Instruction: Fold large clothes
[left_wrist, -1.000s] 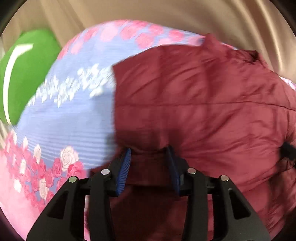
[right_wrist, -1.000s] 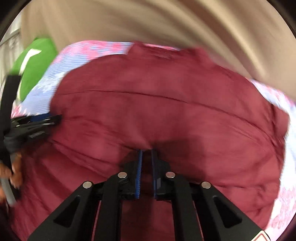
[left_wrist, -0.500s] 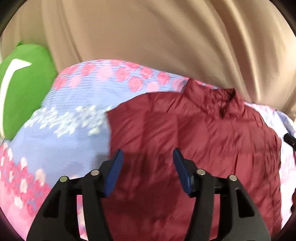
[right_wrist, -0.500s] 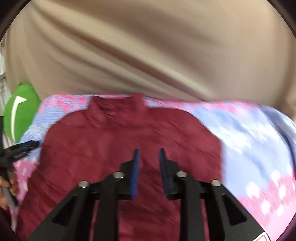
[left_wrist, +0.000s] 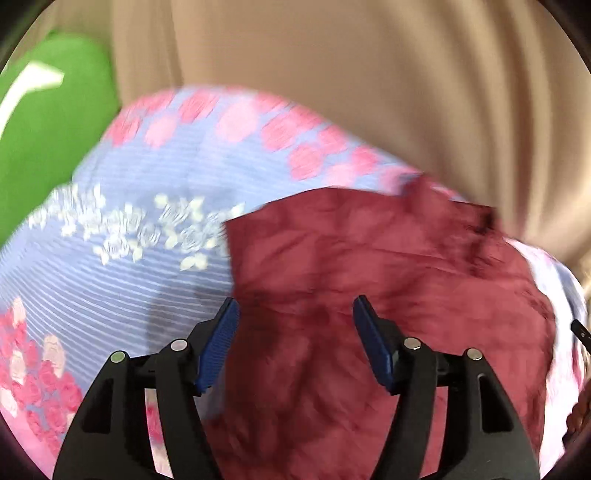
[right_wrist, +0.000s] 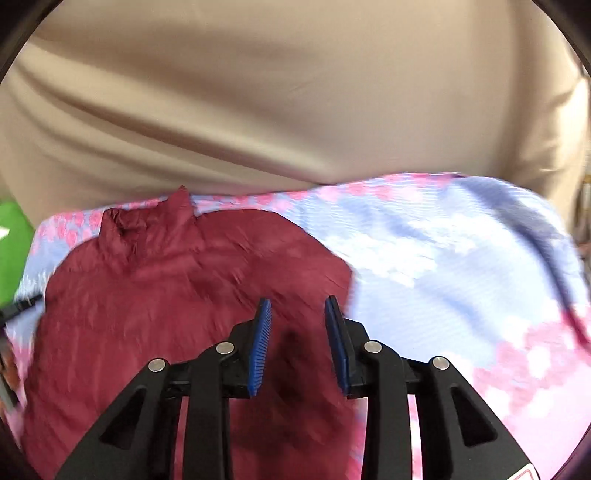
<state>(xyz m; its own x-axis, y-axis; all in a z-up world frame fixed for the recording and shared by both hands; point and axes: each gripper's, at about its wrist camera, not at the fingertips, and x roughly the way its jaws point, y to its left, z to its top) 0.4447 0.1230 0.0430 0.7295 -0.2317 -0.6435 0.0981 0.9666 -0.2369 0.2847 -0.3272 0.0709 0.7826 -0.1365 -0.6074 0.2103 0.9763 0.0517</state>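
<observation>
I see the maroon jacket (right_wrist: 177, 302) lying flat on the floral bedsheet (right_wrist: 443, 258), collar (right_wrist: 147, 221) pointing away from my jaws toward the beige curtain (right_wrist: 295, 103), long axis running from jaws to curtain. My left gripper (left_wrist: 293, 325) is opening, nothing pinched, jacket below. My right gripper (right_wrist: 298, 325) is opening too, empty, above the jacket's right edge. Green cushion (left_wrist: 48, 129) far left.

Bed w/ floral sheet (right_wrist: 461, 258); maroon jacket (right_wrist: 166, 295) flat on it.
</observation>
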